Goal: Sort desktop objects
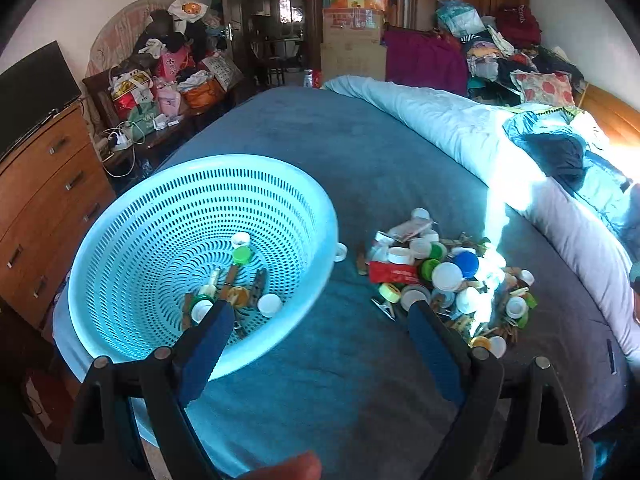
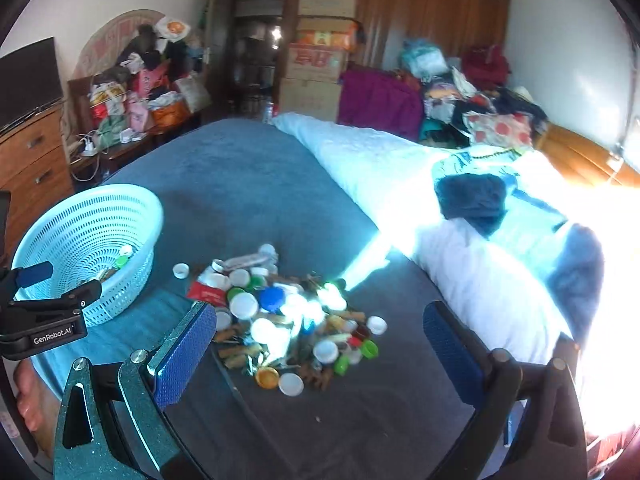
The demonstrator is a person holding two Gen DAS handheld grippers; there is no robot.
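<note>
Two open tongs [image 2: 320, 344] just short of the cap pile [image 2: 288, 316].

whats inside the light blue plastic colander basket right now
The light blue perforated plastic basket holds white bottle caps, a green cap and wooden clothespins. The left claw's blue pad hides the near part.

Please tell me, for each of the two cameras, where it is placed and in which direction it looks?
Left wrist: sits on the left gripper, looking forward and down over the blue colander; both open fingers and a fingertip at the bottom edge show.
Right wrist: sits on the right gripper, looking forward and down at the pile of bottle caps and clothespins; its open fingers, the left gripper and a hand show.
Shared: colander, pile, blue bedspread, white quilt.
</note>
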